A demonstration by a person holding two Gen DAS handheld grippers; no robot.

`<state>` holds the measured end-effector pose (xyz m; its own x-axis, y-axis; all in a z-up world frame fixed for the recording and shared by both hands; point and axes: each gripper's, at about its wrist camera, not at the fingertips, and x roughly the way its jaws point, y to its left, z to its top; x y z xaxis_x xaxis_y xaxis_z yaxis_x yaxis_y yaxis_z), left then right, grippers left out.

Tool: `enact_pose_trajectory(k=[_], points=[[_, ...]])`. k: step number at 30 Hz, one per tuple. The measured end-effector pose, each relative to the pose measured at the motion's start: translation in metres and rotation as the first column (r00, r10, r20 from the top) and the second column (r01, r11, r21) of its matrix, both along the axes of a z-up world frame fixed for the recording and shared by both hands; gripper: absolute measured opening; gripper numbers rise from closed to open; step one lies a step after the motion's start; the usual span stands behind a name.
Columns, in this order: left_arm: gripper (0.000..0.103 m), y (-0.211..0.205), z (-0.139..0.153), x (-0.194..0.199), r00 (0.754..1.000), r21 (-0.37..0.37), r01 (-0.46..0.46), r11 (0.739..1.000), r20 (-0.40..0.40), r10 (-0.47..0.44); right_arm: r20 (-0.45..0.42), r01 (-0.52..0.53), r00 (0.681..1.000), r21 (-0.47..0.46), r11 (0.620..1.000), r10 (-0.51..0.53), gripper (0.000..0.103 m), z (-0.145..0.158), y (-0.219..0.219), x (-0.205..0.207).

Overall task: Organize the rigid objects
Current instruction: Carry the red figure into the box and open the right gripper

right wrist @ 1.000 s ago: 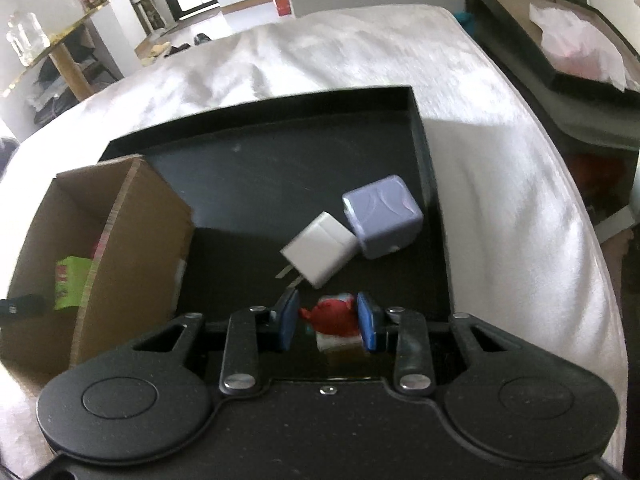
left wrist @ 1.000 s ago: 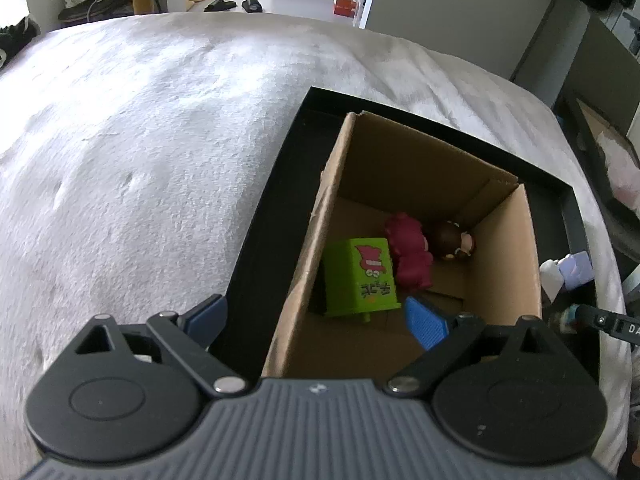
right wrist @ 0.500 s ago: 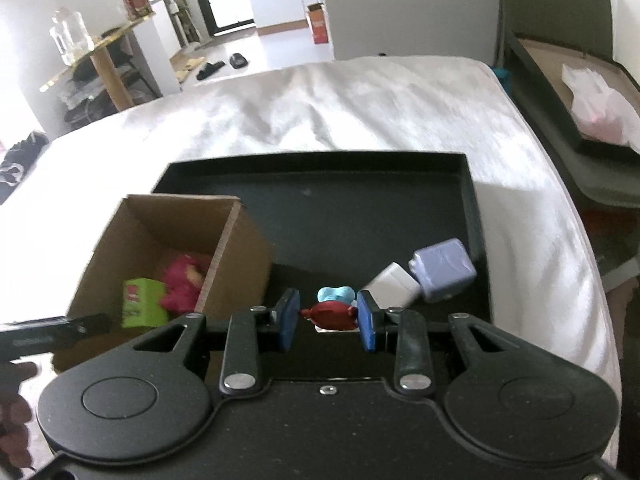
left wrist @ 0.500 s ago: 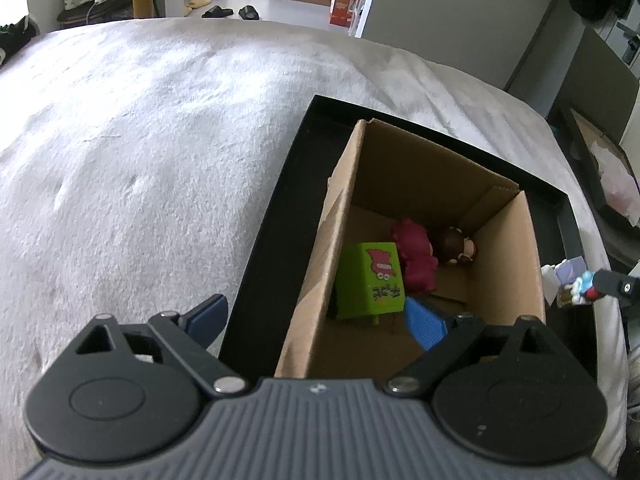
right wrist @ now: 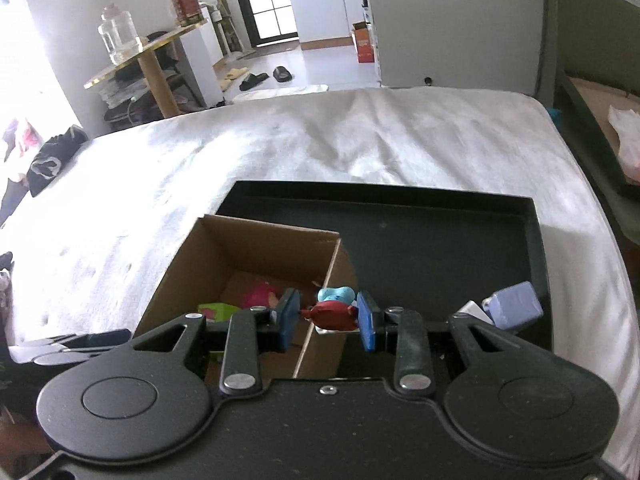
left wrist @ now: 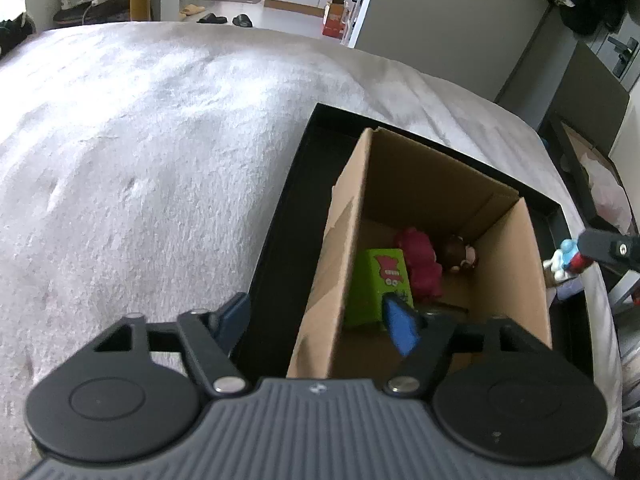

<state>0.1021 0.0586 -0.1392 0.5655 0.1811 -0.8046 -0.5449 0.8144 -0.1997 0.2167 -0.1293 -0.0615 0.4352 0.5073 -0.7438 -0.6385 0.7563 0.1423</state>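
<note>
The right claw [right wrist: 328,316] grips a small red-and-blue figurine [right wrist: 334,310] crosswise, lying level over the cardboard box's [right wrist: 256,248] right wall. The left claw [left wrist: 320,320], jaws just closing, straddles the box's left wall without pressing it.

right gripper [right wrist: 327,316] fingers clamped; left gripper [left wrist: 320,318] fingers just closing, apart.

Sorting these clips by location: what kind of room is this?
Probably a home bedroom or studio flat: the work surface looks like a bed, slippers lie on the floor, and kitchen cabinets stand beyond.
</note>
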Motion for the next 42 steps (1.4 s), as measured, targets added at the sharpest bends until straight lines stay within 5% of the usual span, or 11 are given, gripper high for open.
enact_pose_trajectory(k=[14, 29, 42], points=[[0.021, 0.002, -0.012, -0.005, 0.999, -0.053, 0.037, 0.998, 0.030, -0.036, 0.049, -0.034, 0.998, 0.049, 0.998, 0.032, 0.030, 0.013, 0.027, -0.008], [0.020, 0.002, -0.012, -0.008, 0.998, -0.055, 0.055, 0.997, 0.037, -0.053, -0.002, -0.026, 1.000, -0.035, 0.999, 0.026, 0.025, -0.030, 0.046, -0.020], [0.020, 0.002, -0.010, -0.004, 0.998, -0.055, 0.056, 0.997, 0.020, -0.055, -0.015, 0.037, 0.999, 0.017, 0.999, -0.037, 0.026, -0.021, 0.017, -0.016]])
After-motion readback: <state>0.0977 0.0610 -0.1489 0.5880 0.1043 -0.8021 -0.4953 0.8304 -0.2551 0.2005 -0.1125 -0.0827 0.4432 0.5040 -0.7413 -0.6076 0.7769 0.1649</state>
